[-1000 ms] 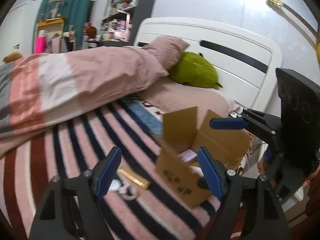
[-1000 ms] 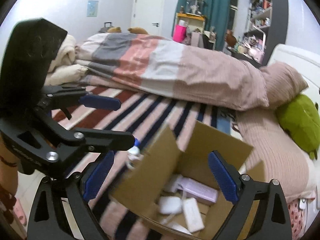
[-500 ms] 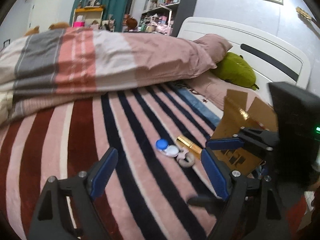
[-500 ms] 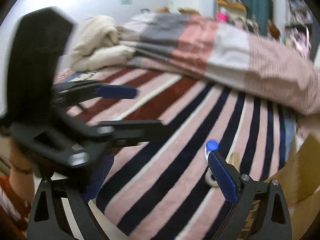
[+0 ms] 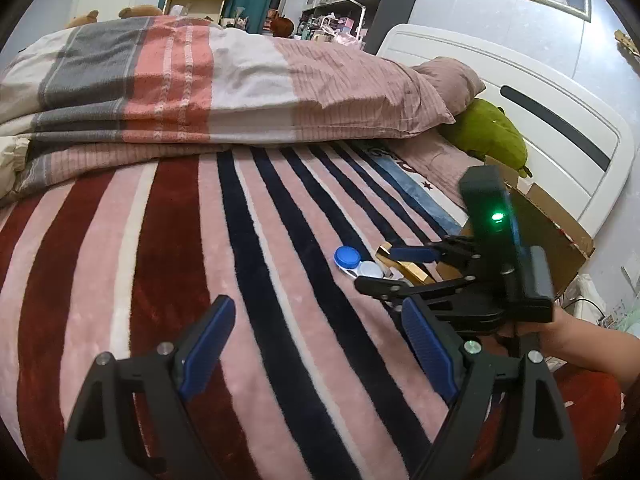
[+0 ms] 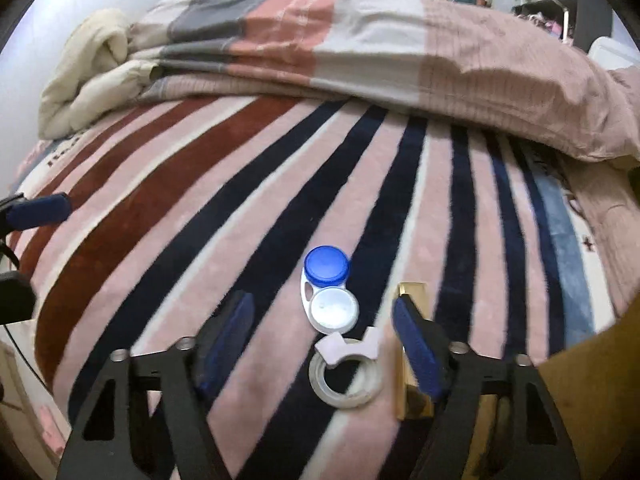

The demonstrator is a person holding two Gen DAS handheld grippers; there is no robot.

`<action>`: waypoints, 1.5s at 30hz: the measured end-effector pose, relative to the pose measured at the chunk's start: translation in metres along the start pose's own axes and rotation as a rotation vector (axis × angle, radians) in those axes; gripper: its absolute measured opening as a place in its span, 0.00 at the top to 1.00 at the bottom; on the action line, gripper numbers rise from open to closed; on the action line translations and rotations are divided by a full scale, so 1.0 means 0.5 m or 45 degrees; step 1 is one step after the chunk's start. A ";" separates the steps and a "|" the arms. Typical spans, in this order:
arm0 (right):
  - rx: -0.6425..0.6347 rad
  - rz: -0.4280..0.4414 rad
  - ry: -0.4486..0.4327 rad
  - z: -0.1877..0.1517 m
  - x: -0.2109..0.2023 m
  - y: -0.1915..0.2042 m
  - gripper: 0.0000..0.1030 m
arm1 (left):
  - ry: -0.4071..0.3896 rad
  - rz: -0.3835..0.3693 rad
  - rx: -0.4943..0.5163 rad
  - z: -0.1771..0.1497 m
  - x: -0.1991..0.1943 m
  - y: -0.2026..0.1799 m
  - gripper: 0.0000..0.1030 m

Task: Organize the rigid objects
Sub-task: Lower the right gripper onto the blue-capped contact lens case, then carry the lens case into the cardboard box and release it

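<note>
Left hand-held gripper [image 5: 316,350] hangs over the striped blanket [image 5: 168,264] with jaws apart and empty; the cardboard box [image 5: 560,236] has slid off to the right edge. Right hand-held gripper [image 6: 322,338] has dropped low, jaws just narrowing either side of the tape roll [image 6: 346,376] and lens case [image 6: 328,294], not touching; the gold bar [image 6: 412,360] sits by its right pad.

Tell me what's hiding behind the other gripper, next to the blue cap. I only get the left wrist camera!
Observer: A clear tape ring with a white cutter lies just in front of the lens case.
Operator: Is the right gripper grabbing it?
Observer: Not yet. The right gripper has just been closing its jaws, with the ring and the case's white cap between them, untouched.
Operator: And the gold thing?
Observer: The gold bar lies alongside the ring, partly under one blue pad.
</note>
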State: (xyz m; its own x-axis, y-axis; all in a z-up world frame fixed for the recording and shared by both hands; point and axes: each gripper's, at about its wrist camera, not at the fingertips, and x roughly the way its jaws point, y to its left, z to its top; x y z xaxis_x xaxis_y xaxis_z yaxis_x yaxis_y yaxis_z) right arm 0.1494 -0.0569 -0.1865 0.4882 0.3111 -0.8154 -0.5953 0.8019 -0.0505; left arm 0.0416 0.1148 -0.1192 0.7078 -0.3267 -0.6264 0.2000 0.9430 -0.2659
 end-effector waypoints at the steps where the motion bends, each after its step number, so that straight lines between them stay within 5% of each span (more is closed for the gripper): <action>1: -0.009 0.007 0.012 0.001 0.010 -0.001 0.42 | 0.001 0.001 0.000 -0.001 0.000 0.000 0.19; 4: -0.015 -0.041 0.063 0.001 0.044 -0.008 0.47 | 0.001 0.001 -0.001 0.000 0.000 0.001 0.19; 8: -0.021 -0.056 0.070 -0.003 0.063 -0.015 0.72 | 0.003 0.001 -0.002 0.000 0.001 0.001 0.19; 16: -0.128 0.008 -0.051 -0.006 0.016 0.026 0.72 | 0.003 -0.044 -0.012 0.016 -0.001 -0.007 0.19; 22: -0.272 0.128 -0.202 -0.009 -0.102 0.103 0.72 | -0.017 -0.148 0.010 0.052 -0.018 -0.045 0.20; 29: -0.305 0.186 -0.404 -0.001 -0.265 0.133 0.73 | -0.104 -0.287 0.064 0.108 -0.067 -0.119 0.58; 32: -0.287 0.144 -0.440 -0.003 -0.314 0.108 0.72 | -0.123 -0.293 0.114 0.132 -0.070 -0.162 0.69; 45: -0.123 -0.051 -0.419 -0.054 -0.414 -0.093 0.72 | -0.036 -0.442 0.309 0.213 0.052 -0.397 0.71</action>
State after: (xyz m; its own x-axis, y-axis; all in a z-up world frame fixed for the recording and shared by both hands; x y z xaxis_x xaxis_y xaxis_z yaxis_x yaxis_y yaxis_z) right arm 0.0588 -0.1723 -0.0311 0.6825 0.4411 -0.5828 -0.6217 0.7696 -0.1456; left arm 0.0924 -0.0743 -0.0047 0.5883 -0.6287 -0.5086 0.5809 0.7661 -0.2751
